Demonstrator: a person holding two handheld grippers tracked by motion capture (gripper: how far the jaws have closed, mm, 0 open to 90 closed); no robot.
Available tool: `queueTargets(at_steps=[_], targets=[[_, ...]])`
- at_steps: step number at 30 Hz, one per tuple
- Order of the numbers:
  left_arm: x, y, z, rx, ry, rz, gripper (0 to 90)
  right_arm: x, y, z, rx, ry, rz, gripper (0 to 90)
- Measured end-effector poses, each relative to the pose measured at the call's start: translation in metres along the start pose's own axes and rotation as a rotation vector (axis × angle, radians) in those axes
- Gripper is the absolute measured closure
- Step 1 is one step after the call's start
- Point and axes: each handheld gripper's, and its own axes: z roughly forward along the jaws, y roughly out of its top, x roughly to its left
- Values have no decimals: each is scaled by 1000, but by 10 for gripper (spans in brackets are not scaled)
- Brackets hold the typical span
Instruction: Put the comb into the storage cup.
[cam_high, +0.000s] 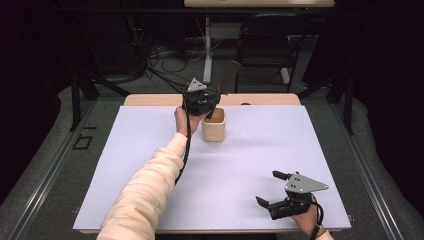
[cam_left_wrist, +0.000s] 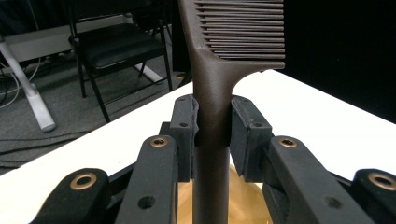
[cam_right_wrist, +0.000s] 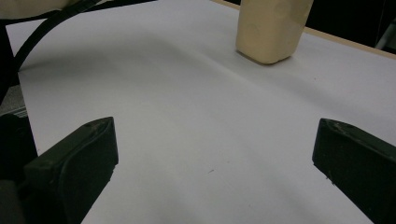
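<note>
A white sheet (cam_high: 250, 165) covers the wooden table (cam_high: 150, 99), with a dark room and folding chair (cam_high: 265, 40) behind. At upper centre, the left gripper (cam_high: 207, 102) clamps a brown ridged comb (cam_left_wrist: 219, 70) upright over the square wooden cup (cam_high: 214, 127). At lower right, the right gripper (cam_high: 270, 192) rests with jaws wide over bare sheet.

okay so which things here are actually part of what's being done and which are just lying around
In the job:
- left gripper, shut on the brown comb
- wooden cup, right under the comb

Just there:
- right gripper, open and holding nothing
- black folding chair and cables on the floor past the table
</note>
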Motion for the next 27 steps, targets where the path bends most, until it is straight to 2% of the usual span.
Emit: queueTargets(at_steps=[27], targets=[[1,-12,6,40,-7,9,723,0,0,0,0,-1,-5,0]])
